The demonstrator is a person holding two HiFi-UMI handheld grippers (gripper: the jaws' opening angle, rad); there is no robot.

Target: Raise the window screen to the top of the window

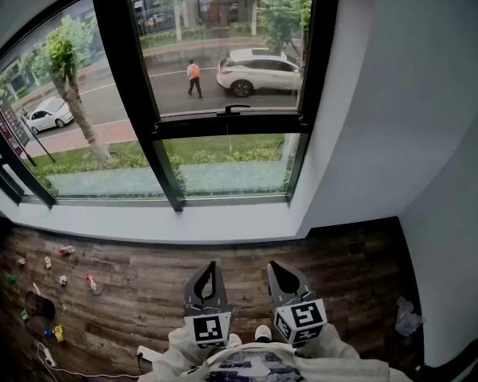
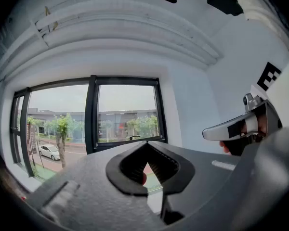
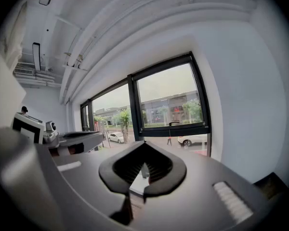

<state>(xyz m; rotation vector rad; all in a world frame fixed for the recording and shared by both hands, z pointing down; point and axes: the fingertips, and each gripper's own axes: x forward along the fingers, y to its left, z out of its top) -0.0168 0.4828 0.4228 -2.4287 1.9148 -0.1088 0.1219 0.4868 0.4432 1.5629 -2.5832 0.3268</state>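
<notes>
The window (image 1: pixel 135 94) has a black frame and stands ahead of me above a white sill. In its right pane a black crossbar (image 1: pixel 231 123) with a small handle (image 1: pixel 237 108) runs about halfway up. The same handle (image 2: pixel 133 137) shows in the left gripper view, and the handle (image 3: pixel 175 123) also shows in the right gripper view. My left gripper (image 1: pixel 209 266) and right gripper (image 1: pixel 276 267) hover side by side low over the floor, well short of the window. Both are shut and empty. The left gripper (image 2: pixel 145 144) and right gripper (image 3: pixel 143 146) point toward the pane.
Several small toys (image 1: pixel 64 279) lie scattered on the wooden floor (image 1: pixel 143 285) at the left, with a dark object (image 1: pixel 38 305) and a white cable (image 1: pixel 52 362). A crumpled plastic bag (image 1: pixel 406 317) sits by the white wall (image 1: pixel 398 118) on the right.
</notes>
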